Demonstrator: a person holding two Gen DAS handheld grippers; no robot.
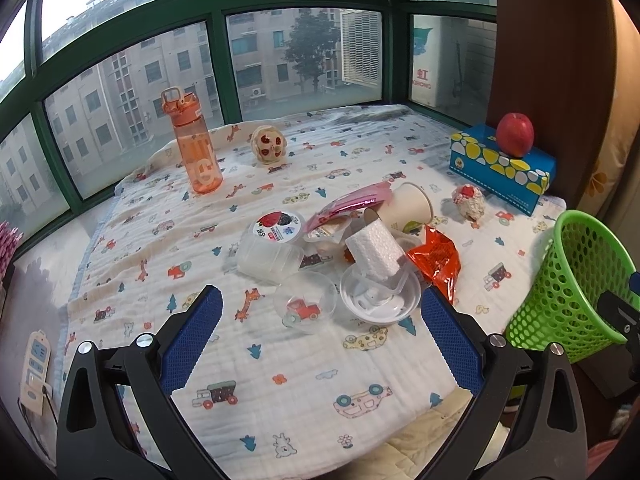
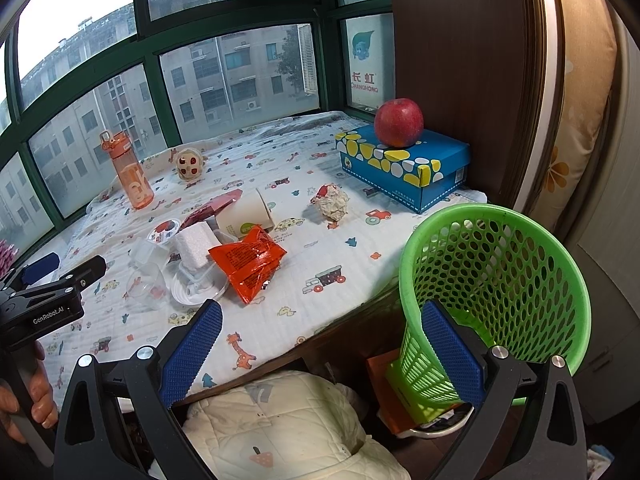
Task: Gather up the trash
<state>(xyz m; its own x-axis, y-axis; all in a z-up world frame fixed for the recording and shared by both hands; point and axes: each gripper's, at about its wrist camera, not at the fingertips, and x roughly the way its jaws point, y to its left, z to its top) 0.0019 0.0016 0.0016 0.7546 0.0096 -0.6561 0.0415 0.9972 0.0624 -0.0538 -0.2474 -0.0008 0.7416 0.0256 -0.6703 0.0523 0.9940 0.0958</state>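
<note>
A heap of trash lies mid-table on the printed cloth (image 1: 280, 380): a white foam block (image 1: 376, 252) in a clear lid (image 1: 380, 304), a clear dome (image 1: 306, 308), an orange-red wrapper (image 1: 434, 258), a tipped paper cup (image 1: 408, 206), a pink wrapper (image 1: 352, 202) and a jelly cup (image 1: 276, 226). A crumpled paper ball (image 2: 332, 202) lies apart near the blue box. My left gripper (image 1: 320, 300) is open just short of the clear dome and lid. The green mesh basket (image 2: 496, 272) stands off the table's right edge. My right gripper (image 2: 320, 312) is open, its right finger in front of the basket's wall.
An orange water bottle (image 1: 192, 148) and a small round toy (image 1: 270, 144) stand at the back by the window. A red apple (image 2: 399, 122) rests on the blue box (image 2: 400, 168) against the brown wall. White quilted fabric (image 2: 280, 428) lies below the table's front edge.
</note>
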